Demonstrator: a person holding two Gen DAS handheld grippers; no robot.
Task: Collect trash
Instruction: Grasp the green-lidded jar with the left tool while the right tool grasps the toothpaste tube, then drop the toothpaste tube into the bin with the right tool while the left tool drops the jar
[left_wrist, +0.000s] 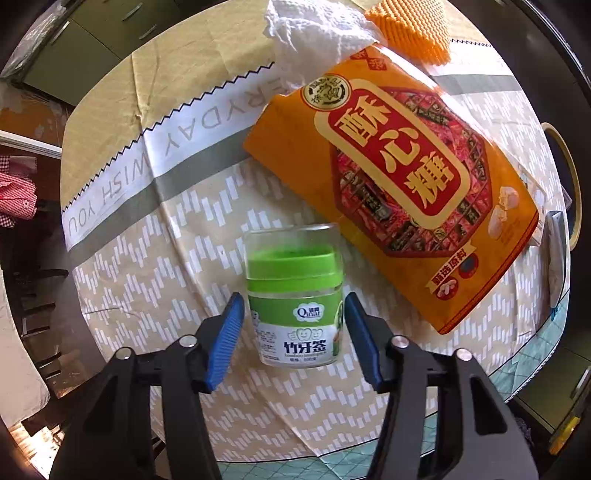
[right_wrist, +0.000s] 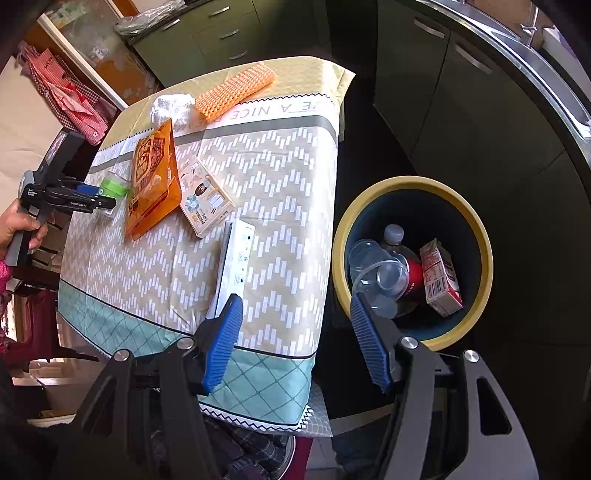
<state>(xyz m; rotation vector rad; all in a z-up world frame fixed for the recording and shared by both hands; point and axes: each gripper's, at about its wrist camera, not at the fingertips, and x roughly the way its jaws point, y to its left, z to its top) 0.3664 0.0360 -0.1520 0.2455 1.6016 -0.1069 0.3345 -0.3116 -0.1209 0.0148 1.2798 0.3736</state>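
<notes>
Trash: bin (right_wrist: 476, 236) at frame right holds four items; your left gripper (left_wrist: 294, 330) brackets the toothpick jar (left_wrist: 295, 295), unclamped; right gripper (right_wrist: 295, 343) wide, empty.

So the table (right_wrist: 280, 177) has most of the stuff crowded toward its far-left part. The toothpick jar (left_wrist: 295, 295) stands upright near the left edge, with the left gripper (left_wrist: 293, 332) straddling it, one finger on each side. Just right of the jar lies the snack bag (left_wrist: 399, 192), flat. Behind the bag sits a crumpled paper towel (left_wrist: 317, 40), and the sponge cloth (left_wrist: 413, 26) lies right beside that. Right of the bag is a flat card package (right_wrist: 205, 199), then a long flat box (right_wrist: 234, 266) nearer the front. The trash bin (right_wrist: 480, 229) stands off the table's right side, with a bottle (right_wrist: 404, 262), plastic cups (right_wrist: 376, 273) and a carton (right_wrist: 441, 277) in it.
</notes>
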